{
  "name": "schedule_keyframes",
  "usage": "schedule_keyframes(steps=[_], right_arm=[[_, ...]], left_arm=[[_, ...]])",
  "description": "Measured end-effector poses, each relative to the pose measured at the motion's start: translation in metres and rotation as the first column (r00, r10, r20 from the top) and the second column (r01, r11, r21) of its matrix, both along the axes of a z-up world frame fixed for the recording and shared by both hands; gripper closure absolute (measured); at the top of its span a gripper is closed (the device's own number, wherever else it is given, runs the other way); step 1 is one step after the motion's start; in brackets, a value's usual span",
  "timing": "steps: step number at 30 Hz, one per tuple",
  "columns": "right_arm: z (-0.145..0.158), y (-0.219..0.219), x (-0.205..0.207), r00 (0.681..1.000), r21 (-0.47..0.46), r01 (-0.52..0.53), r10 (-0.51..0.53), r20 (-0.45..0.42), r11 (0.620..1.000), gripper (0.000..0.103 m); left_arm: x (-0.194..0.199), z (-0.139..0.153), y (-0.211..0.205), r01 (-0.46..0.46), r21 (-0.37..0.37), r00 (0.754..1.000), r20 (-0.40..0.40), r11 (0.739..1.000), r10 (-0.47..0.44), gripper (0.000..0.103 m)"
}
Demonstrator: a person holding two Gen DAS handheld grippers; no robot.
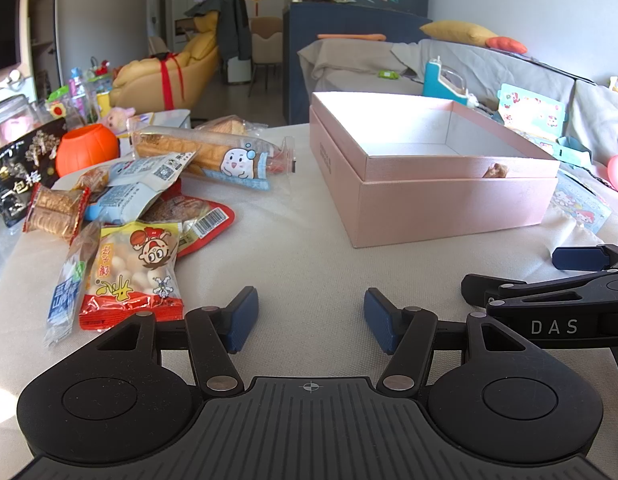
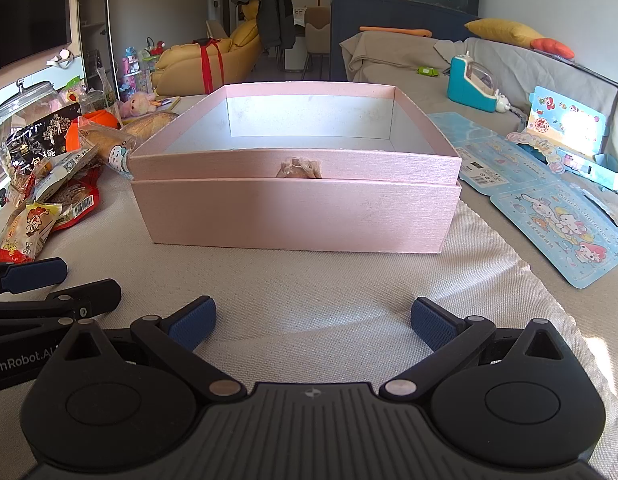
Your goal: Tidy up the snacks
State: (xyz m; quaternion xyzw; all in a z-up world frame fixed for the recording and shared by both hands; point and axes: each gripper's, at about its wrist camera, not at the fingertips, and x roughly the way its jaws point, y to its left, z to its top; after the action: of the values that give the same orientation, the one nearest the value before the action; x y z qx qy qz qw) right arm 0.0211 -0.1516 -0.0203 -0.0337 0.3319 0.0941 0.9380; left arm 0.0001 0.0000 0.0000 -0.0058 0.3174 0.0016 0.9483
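Observation:
An open pink box (image 1: 449, 200) (image 2: 297, 216) stands on the cloth-covered table, with nothing visible inside it. A pile of snack packs lies to its left: a red-yellow pack (image 1: 133, 272) (image 2: 25, 232), a long bread pack (image 1: 213, 156) (image 2: 109, 144), a cracker pack (image 1: 55, 210) and a black pack (image 1: 21, 176). My left gripper (image 1: 311, 320) is open and empty, low over the cloth, just right of the red-yellow pack. My right gripper (image 2: 313, 326) is open and empty in front of the box. Each gripper shows at the edge of the other's view.
An orange cup (image 1: 87, 150) and a glass jar (image 2: 25, 116) stand behind the snacks. Blue sticker sheets (image 2: 569, 216) and a teal toy (image 2: 471, 80) lie right of the box. A sofa stands behind the table.

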Motion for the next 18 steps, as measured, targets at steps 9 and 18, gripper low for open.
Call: schedule_keyframes(steps=[9, 18], right_arm=[[0.0001, -0.0003, -0.0003, 1.0, 0.0, 0.0, 0.0, 0.0, 1.0, 0.0], [0.0002, -0.0005, -0.0004, 1.0, 0.0, 0.0, 0.0, 0.0, 1.0, 0.0]], left_arm=[[-0.0001, 0.0, -0.0002, 0.0, 0.0, 1.0, 0.0, 1.0, 0.0, 0.039], [0.0002, 0.0001, -0.0008, 0.0, 0.001, 1.0, 0.0, 1.0, 0.0, 0.039]])
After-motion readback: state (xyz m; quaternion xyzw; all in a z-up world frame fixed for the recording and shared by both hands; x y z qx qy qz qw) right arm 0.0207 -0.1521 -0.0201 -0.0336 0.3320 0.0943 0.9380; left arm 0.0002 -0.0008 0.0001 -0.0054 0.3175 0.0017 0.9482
